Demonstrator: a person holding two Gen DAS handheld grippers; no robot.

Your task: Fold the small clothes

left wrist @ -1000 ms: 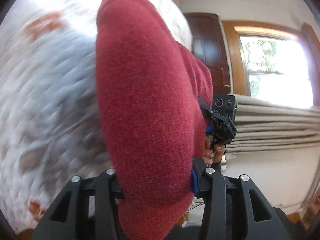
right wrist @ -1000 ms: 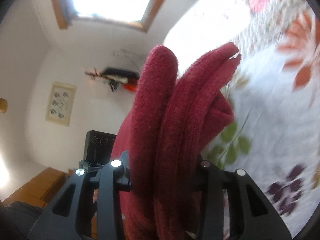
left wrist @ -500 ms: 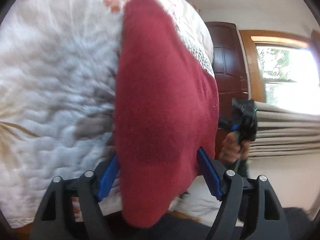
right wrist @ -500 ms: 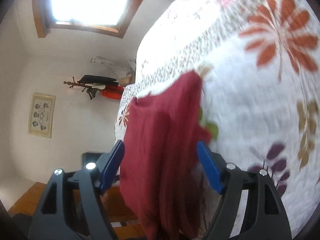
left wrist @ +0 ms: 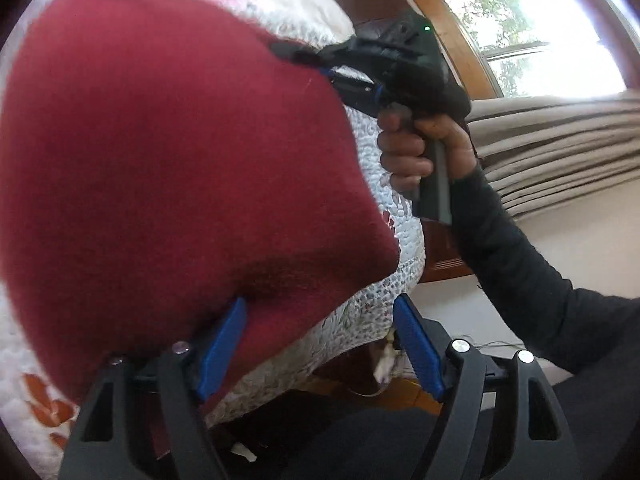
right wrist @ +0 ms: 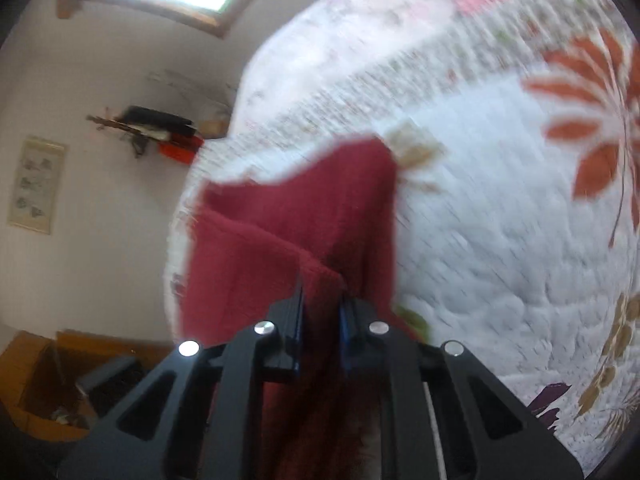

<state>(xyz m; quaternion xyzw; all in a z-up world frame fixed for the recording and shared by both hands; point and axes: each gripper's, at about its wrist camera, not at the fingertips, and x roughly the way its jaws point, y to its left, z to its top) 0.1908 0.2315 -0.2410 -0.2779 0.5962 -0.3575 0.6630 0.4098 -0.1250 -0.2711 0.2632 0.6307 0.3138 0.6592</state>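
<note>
Only from left wrist, right hand (left wrist: 424,148), right gripper (left wrist: 320,66)

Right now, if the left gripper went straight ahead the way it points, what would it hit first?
Most likely the red knit garment, lying right ahead of the open left gripper, with the floral quilt beneath; depth is unclear.

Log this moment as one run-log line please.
left gripper: open | right gripper: shut on red garment | garment on quilt
</note>
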